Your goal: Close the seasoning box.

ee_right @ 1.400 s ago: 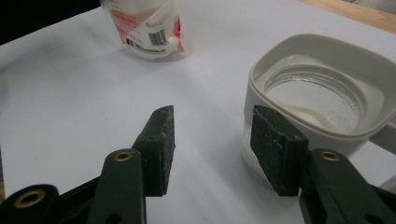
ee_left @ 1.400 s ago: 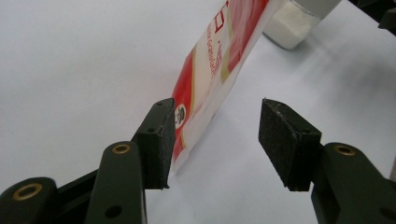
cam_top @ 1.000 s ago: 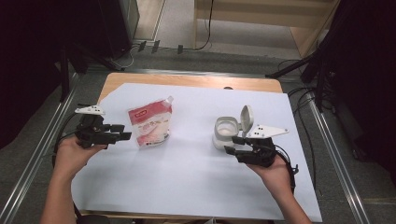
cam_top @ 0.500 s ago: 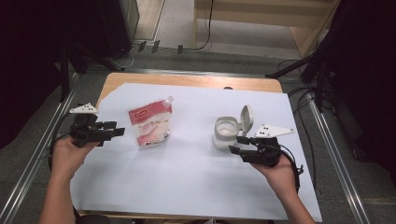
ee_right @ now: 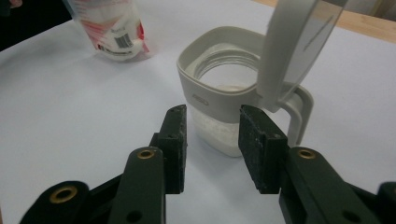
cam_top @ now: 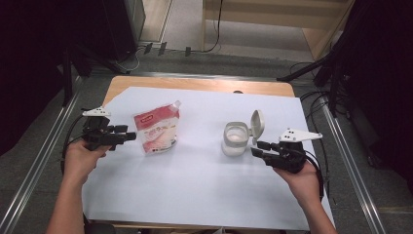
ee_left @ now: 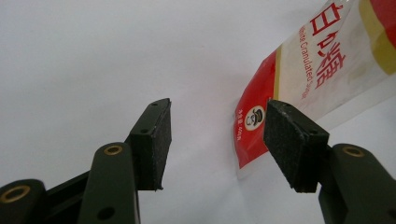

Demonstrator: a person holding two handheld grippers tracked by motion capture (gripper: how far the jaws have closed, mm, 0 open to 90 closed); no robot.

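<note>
High view: a red-and-white plastic sugar pouch (cam_top: 156, 131) and a grey lidded jar (cam_top: 237, 138), its lid up, are set on the white-covered bench (cam_top: 195, 185).

Left gripper view: the left gripper (ee_left: 215, 135), parted and empty, should be squared to the pouch edge.

Right gripper view: the right gripper (ee_right: 211, 144), just narrowed, empty, is aimed at the jar.

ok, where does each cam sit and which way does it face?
High view: above the person's side, looking forward and down at the table; forearms, left tool, right tool show.
Left gripper view: on the left tool, facing the pouch; own jaws show.
Right gripper view: on the right tool, facing the jar; own jaws show.
Shared: pouch, jar.
</note>
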